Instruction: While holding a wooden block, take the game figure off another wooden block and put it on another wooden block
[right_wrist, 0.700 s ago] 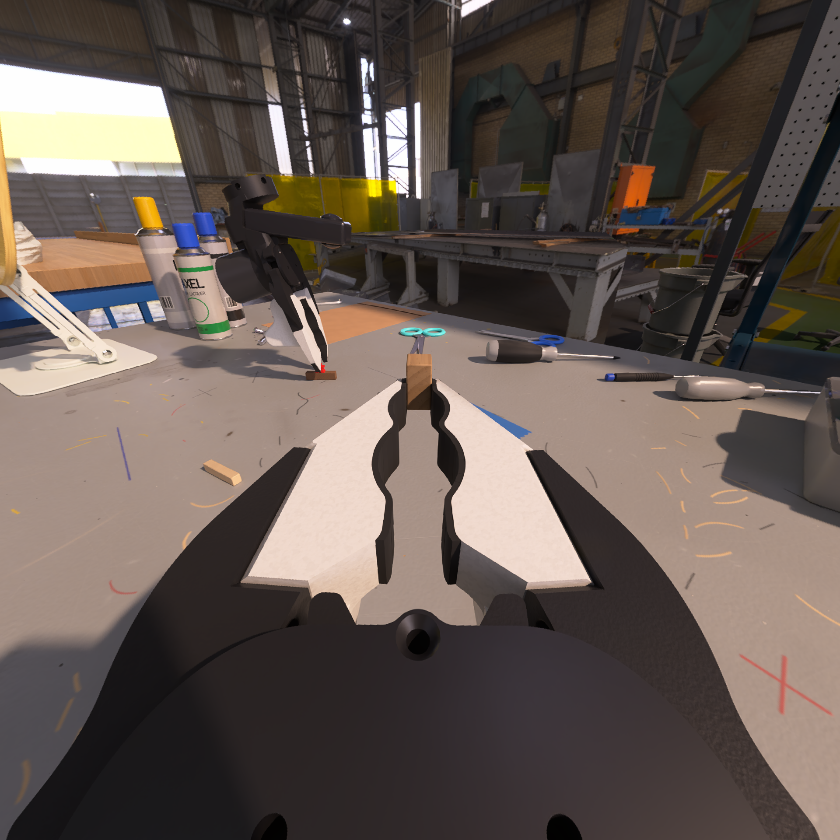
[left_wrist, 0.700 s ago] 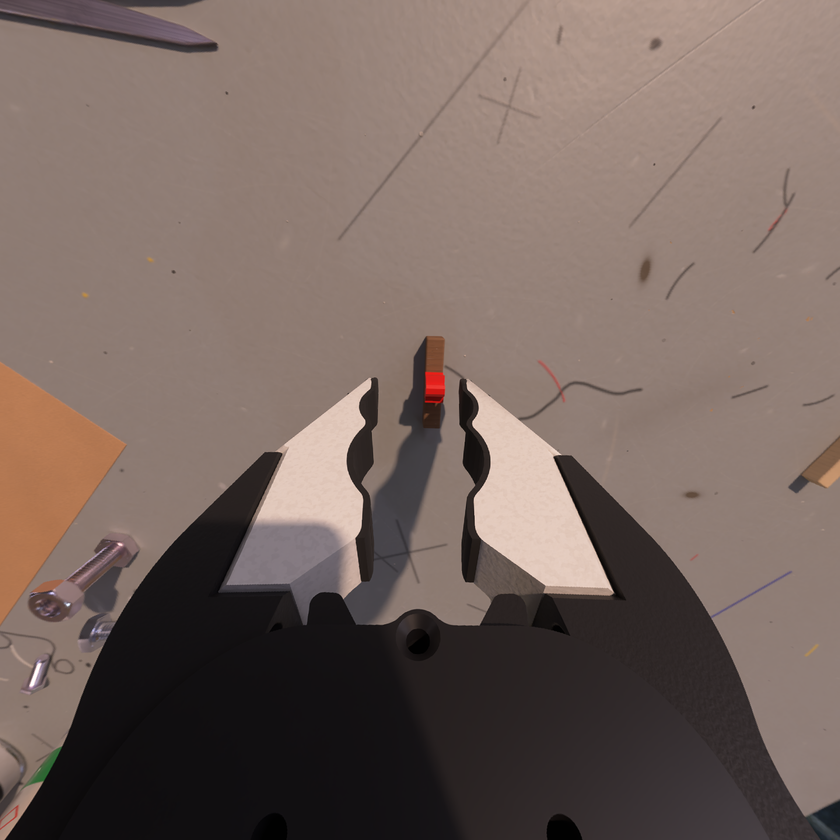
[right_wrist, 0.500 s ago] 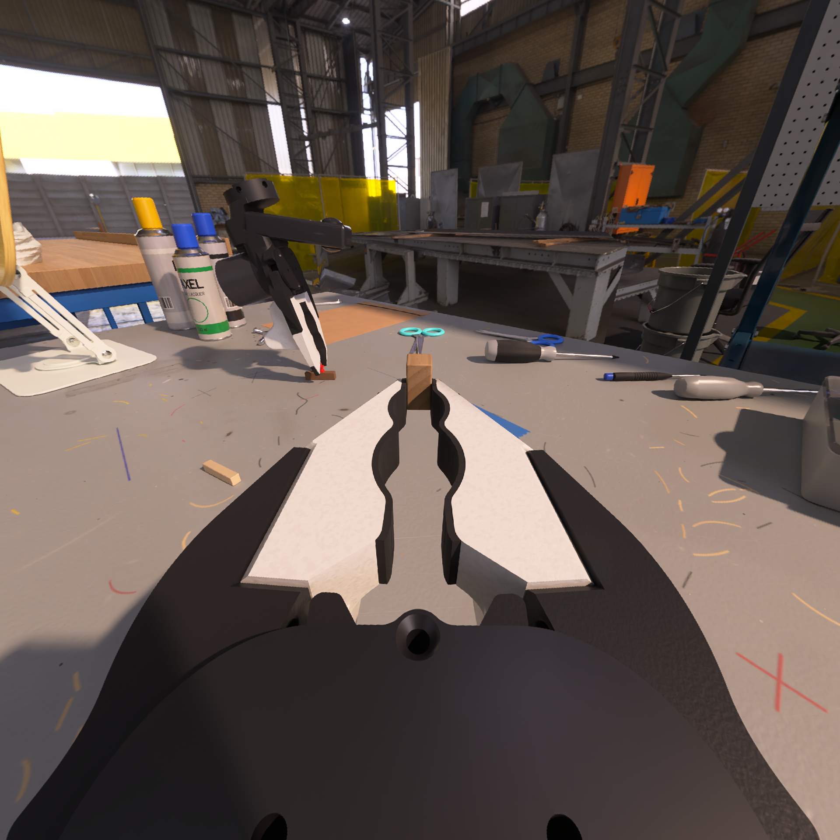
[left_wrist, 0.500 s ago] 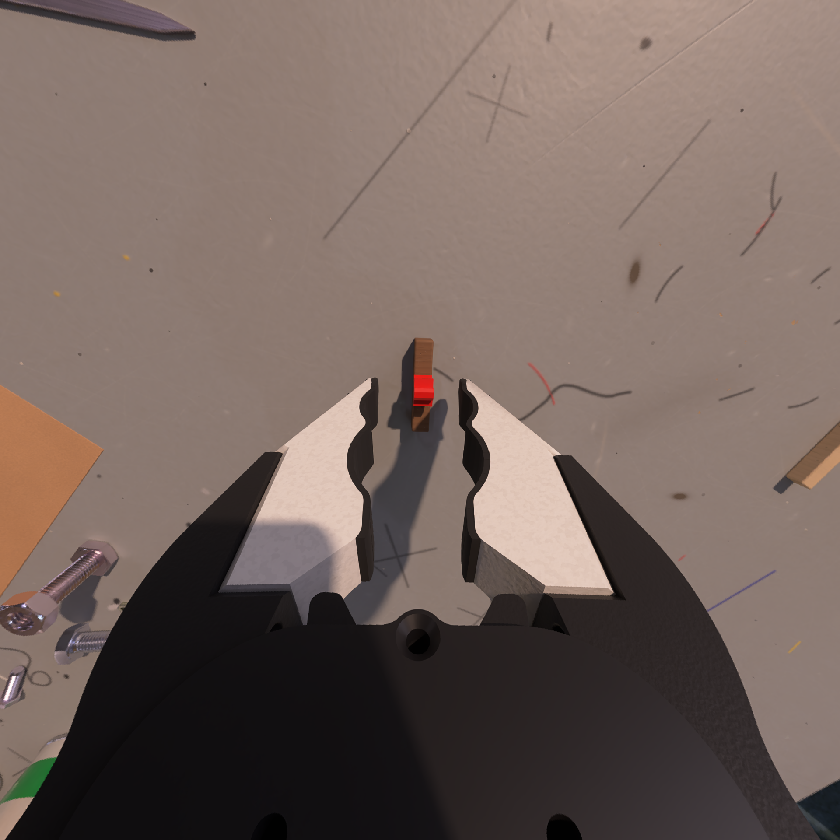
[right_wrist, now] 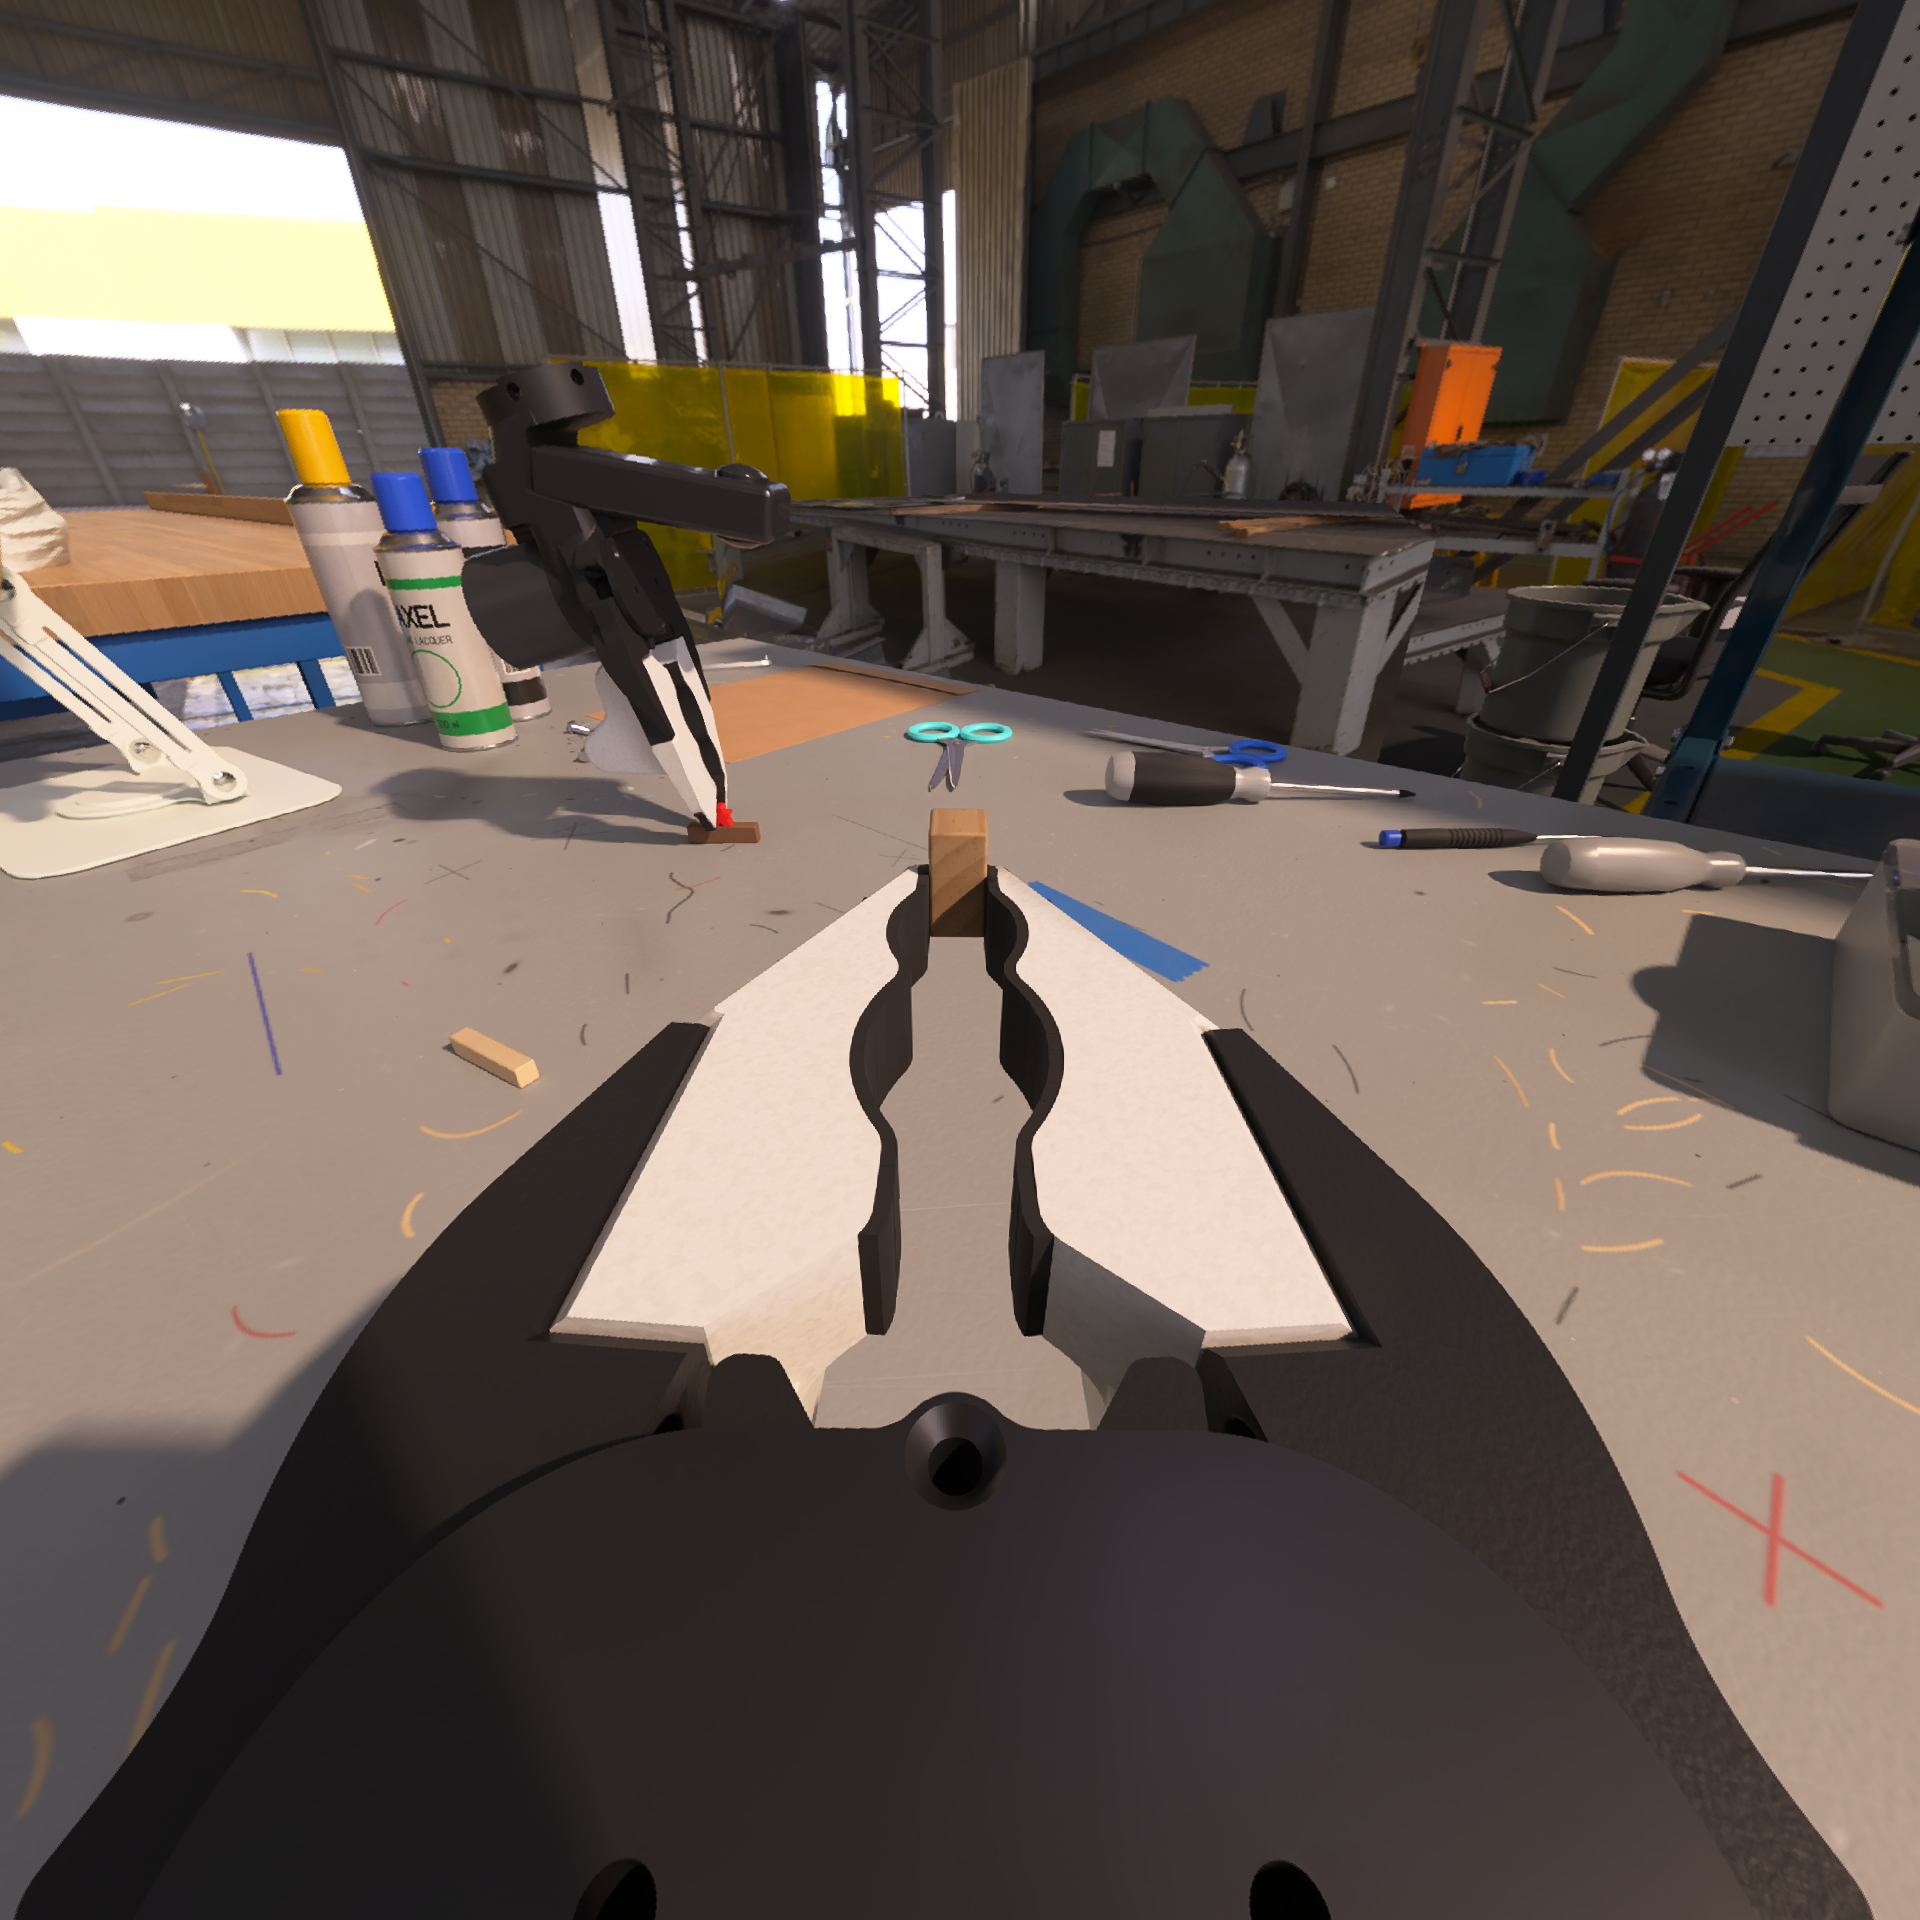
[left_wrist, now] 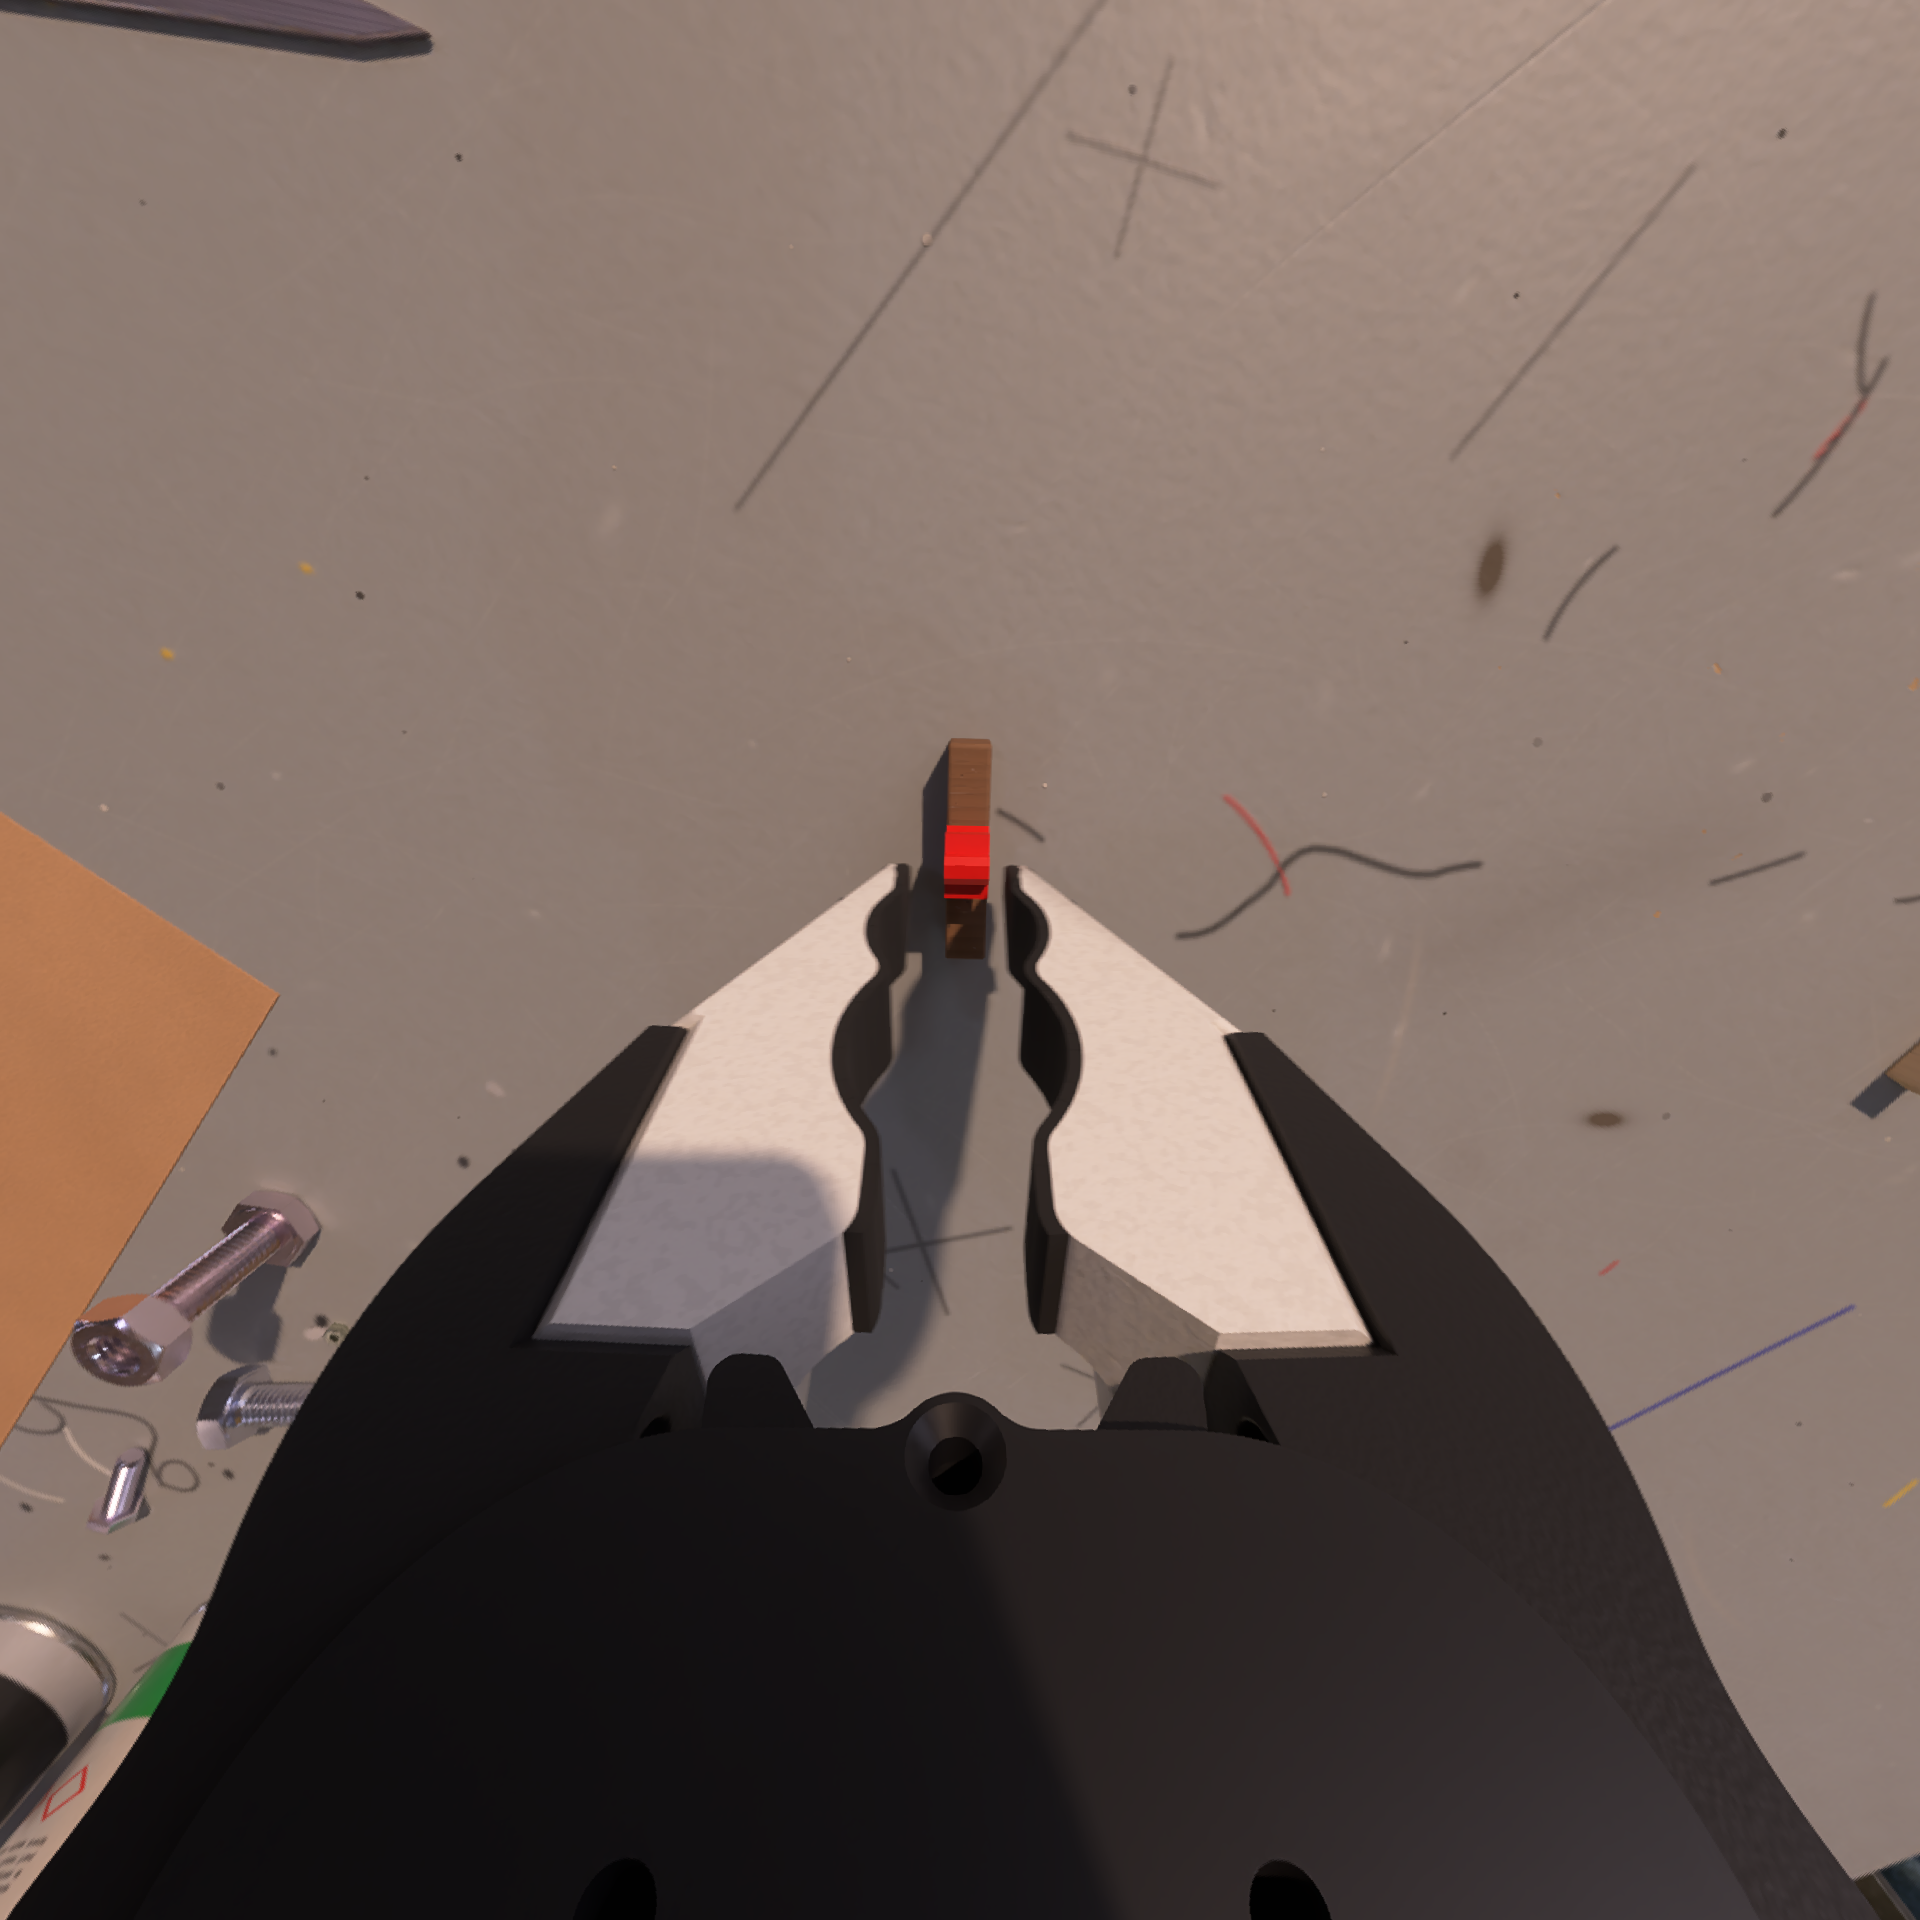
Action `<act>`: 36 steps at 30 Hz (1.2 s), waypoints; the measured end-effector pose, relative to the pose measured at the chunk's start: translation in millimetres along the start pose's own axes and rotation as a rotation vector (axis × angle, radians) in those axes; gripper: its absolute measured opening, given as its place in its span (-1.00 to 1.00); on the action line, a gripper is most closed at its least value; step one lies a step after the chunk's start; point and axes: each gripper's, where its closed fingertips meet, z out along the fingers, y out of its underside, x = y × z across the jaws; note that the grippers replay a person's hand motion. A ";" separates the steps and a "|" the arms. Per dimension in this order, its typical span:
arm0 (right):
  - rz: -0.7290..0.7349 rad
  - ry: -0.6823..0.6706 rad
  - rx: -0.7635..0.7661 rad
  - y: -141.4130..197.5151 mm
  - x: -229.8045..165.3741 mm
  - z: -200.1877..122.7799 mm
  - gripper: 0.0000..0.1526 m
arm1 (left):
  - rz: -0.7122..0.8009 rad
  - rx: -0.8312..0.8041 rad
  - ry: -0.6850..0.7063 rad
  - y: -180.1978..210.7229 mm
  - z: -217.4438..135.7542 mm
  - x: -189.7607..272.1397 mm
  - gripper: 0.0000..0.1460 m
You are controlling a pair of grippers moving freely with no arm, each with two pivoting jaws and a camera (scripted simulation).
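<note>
A small red game figure [left_wrist: 966,860] sits on a dark brown wooden block [left_wrist: 969,781] lying flat on the grey table. My left gripper [left_wrist: 956,875] points down at it, its jaws partly closed, one tip on each side of the figure with a small gap either side. In the right wrist view the left gripper [right_wrist: 715,808] has its tips at the figure [right_wrist: 725,816] on the dark block [right_wrist: 727,832]. My right gripper [right_wrist: 958,875] is shut on a light wooden block [right_wrist: 957,871], held upright above the table. Another light wooden block [right_wrist: 495,1057] lies on the table to the left.
Spray cans [right_wrist: 436,644] and a white lamp base [right_wrist: 156,800] stand at the back left. A cardboard sheet [left_wrist: 94,1039], bolts [left_wrist: 187,1288], scissors [right_wrist: 956,740], two screwdrivers [right_wrist: 1184,777] and a grey box [right_wrist: 1881,1018] lie around.
My left gripper's jaws have narrowed to about half their earlier gap, and its tips now flank the red figure. The right gripper and its block have not moved.
</note>
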 end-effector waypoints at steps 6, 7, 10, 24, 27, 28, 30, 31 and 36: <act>-0.007 0.006 -0.014 4.4 2.1 1.0 -0.88 | 0.054 0.008 -0.028 -1.4 -1.2 -0.8 -0.90; -0.008 0.009 -0.014 4.7 2.7 1.0 -0.88 | 0.074 0.025 -0.039 -4.3 -3.7 0.3 -0.90; -0.016 0.019 -0.019 6.9 4.6 1.4 -0.88 | 0.122 0.133 -0.046 -20.7 -23.5 14.2 -0.90; -0.066 0.060 -0.048 12.8 4.3 4.5 -0.89 | 0.511 0.187 0.207 24.0 -21.9 201.2 -0.90; -0.080 0.061 -0.046 11.9 2.3 4.4 -0.89 | 0.523 0.202 0.198 27.9 -19.3 209.7 -0.90; -0.083 0.061 -0.046 11.7 2.0 4.4 -0.89 | 0.527 0.206 0.190 28.6 -18.6 211.0 -0.90; -0.084 0.061 -0.046 11.8 2.0 4.4 -0.89 | 0.529 0.223 0.187 29.4 -17.5 213.9 -0.90; -0.083 0.061 -0.046 11.9 2.1 4.4 -0.89 | 0.525 0.230 0.188 29.8 -16.7 215.2 -0.90; -0.072 0.059 -0.049 13.6 3.5 4.6 -0.89 | 0.514 0.261 0.181 32.3 -9.4 219.0 -0.90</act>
